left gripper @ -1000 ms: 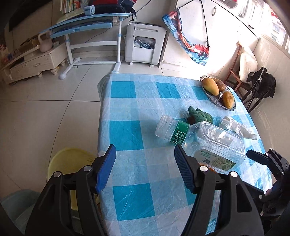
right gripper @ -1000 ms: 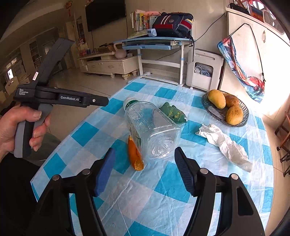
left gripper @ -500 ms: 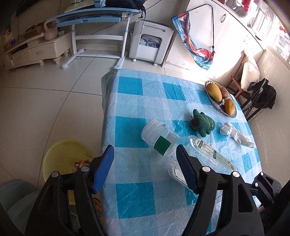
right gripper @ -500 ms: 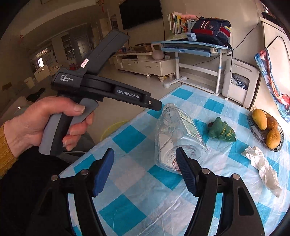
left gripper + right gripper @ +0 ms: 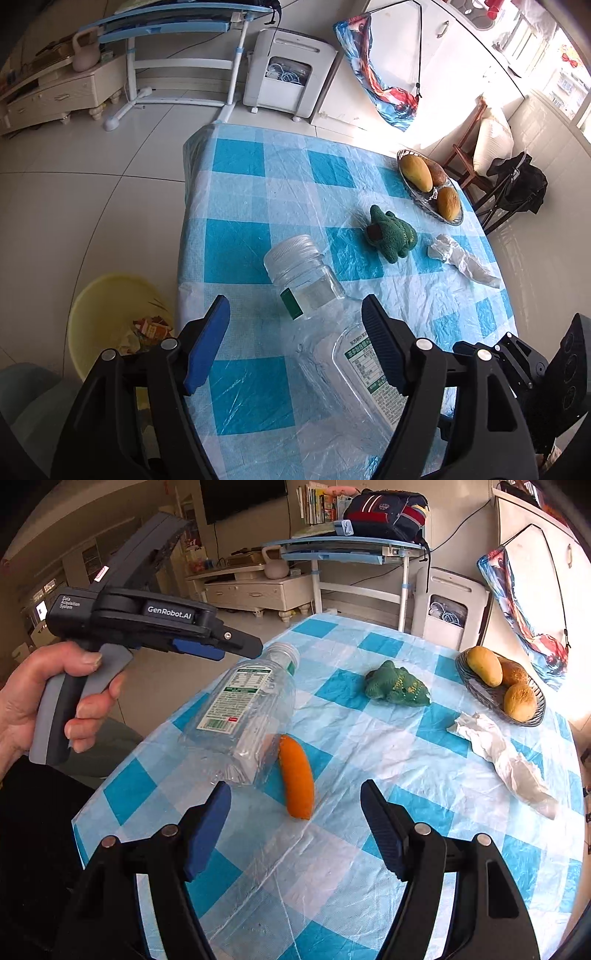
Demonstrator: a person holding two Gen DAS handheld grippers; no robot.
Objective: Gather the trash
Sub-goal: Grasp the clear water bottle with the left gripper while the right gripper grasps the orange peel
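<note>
A clear empty plastic bottle (image 5: 325,317) lies on its side on the blue checked tablecloth (image 5: 258,192), cap toward the far left; it also shows in the right wrist view (image 5: 243,716). My left gripper (image 5: 295,332) is open, just above and before the bottle's body. My right gripper (image 5: 295,812) is open and empty, low over the table behind an orange peel (image 5: 295,775). A crumpled white tissue (image 5: 498,753) lies to the right, also in the left wrist view (image 5: 461,258). A yellow bin (image 5: 110,317) with scraps stands on the floor left of the table.
A green plush toy (image 5: 391,232) lies mid-table. A glass bowl of mangoes (image 5: 428,184) sits at the far right edge. The left gripper's body (image 5: 147,616) in a hand hovers over the table's left edge. A chair (image 5: 476,155) stands right of the table.
The left gripper has moved closer over the bottle. The right gripper has swung back right, so the orange peel and tissue show again. The bottle has turned a little.
</note>
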